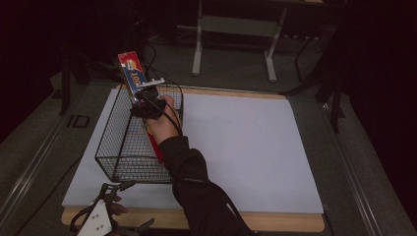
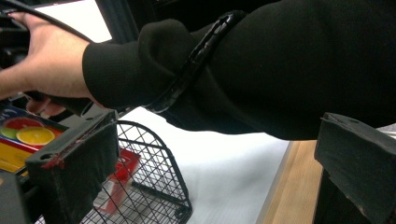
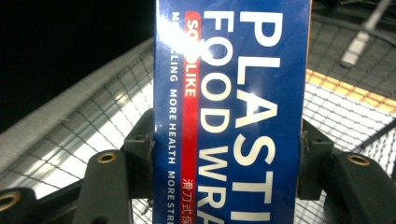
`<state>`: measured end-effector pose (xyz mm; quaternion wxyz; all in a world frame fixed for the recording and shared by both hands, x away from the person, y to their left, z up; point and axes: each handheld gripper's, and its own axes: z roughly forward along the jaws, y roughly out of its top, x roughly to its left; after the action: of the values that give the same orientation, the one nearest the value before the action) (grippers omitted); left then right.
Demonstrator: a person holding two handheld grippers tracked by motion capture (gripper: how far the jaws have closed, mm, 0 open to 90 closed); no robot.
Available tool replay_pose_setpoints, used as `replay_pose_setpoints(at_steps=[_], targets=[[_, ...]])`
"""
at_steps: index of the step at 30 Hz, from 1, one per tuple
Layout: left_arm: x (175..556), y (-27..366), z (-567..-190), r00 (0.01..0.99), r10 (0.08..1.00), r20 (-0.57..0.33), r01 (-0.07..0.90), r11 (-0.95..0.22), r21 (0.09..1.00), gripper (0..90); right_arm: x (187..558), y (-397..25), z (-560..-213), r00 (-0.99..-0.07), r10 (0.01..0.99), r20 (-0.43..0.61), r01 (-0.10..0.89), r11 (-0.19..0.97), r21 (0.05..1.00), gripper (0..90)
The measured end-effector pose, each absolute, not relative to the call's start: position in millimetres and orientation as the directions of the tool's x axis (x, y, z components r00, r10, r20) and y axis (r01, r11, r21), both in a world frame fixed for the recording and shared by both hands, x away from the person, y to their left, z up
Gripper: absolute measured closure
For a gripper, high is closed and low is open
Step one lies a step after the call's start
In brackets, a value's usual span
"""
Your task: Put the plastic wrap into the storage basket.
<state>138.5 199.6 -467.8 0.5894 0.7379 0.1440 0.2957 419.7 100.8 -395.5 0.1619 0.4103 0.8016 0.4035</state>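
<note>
My right gripper [image 1: 147, 96] is shut on a long blue plastic food wrap box [image 1: 132, 69] and holds it tilted above the far end of a black wire basket [image 1: 118, 142]. In the right gripper view the two jaws [image 3: 229, 158] clamp the box [image 3: 233, 93] from both sides, with basket mesh [image 3: 70, 135] behind. My left gripper [image 1: 133, 206] rests at the table's front left corner. Its jaws [image 2: 215, 140] stand wide apart with nothing between them. The basket's end [image 2: 159, 158] is just ahead, with a red packet [image 2: 116, 182] inside.
A white sheet [image 1: 246, 147] covers the wooden table, bare to the right of the basket. The person's black sleeve [image 2: 280, 70] crosses in front of the left gripper. A fruit-printed pack [image 2: 23, 137] shows at that view's left edge. A metal frame [image 1: 236, 29] stands beyond the table.
</note>
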Motion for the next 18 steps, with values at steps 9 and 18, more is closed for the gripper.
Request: replay_pose_setpoints(at_steps=[9, 18], targets=[[137.8, 199.6, -467.8, 0.782, 0.564, 0.265, -0.135, -0.262, 0.956, 0.6, 427.9, 101.4, -413.7, -0.609, 0.789, 0.083, 0.576, 0.368, 0.73, 39.5], [137.8, 201.4, -467.2, 0.78, 0.571, 0.255, -0.13, -0.25, 0.959, 0.6, 437.2, 109.6, -432.3, -0.594, 0.801, 0.082, 0.637, 0.405, 0.656, 39.3]])
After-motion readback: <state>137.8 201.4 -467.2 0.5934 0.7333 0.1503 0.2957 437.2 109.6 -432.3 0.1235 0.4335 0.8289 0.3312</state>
